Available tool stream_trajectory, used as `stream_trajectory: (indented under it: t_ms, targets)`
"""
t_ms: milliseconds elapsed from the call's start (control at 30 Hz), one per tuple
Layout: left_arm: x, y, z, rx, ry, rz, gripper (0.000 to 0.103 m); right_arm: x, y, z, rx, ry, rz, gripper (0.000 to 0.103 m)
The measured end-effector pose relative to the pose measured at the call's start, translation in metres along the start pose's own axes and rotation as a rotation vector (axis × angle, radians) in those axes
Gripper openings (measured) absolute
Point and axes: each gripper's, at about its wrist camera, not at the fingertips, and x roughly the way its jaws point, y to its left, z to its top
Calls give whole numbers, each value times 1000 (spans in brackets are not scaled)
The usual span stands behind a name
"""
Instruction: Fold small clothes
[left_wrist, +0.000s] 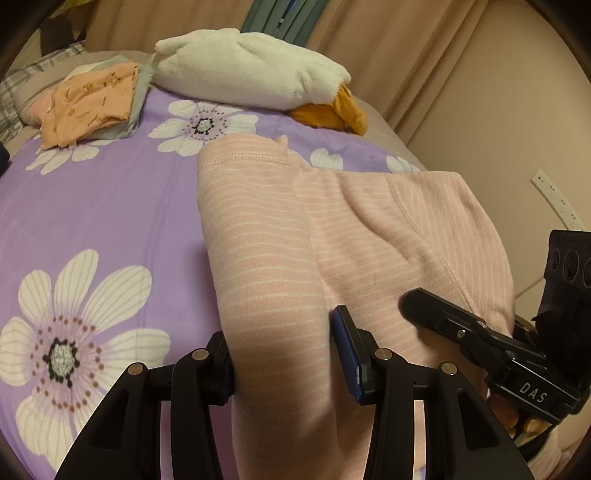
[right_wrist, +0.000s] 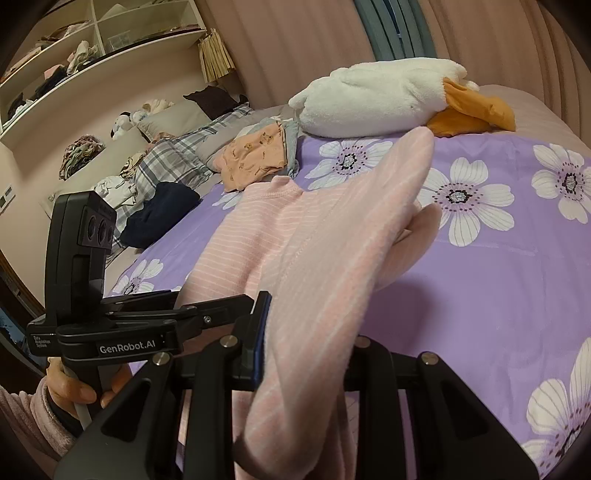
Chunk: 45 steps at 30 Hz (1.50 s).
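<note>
Ahead of you a white plush duck (left_wrist: 251, 70) with orange feet (left_wrist: 332, 110) lies on the purple flowered bedspread (left_wrist: 103, 206). You'll see plaid bedding (right_wrist: 177, 155) and wall shelves (right_wrist: 92, 40) at the left.

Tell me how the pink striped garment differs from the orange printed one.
The pink garment has thin white stripes; the orange garment has small dark prints. The pink one is held by both grippers, left and right, and partly lifted off the bedspread; the orange one lies folded on a stack, untouched. The pink one is nearer the cameras; the orange one lies farther back, beside the white plush. Both are small, soft clothes.
</note>
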Motion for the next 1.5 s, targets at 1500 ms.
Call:
stream_trajectory:
  t_ms: [1500]
  targets:
    - [106,41,42,14,112,84,44,110,-76,21,104,92,-9,27]
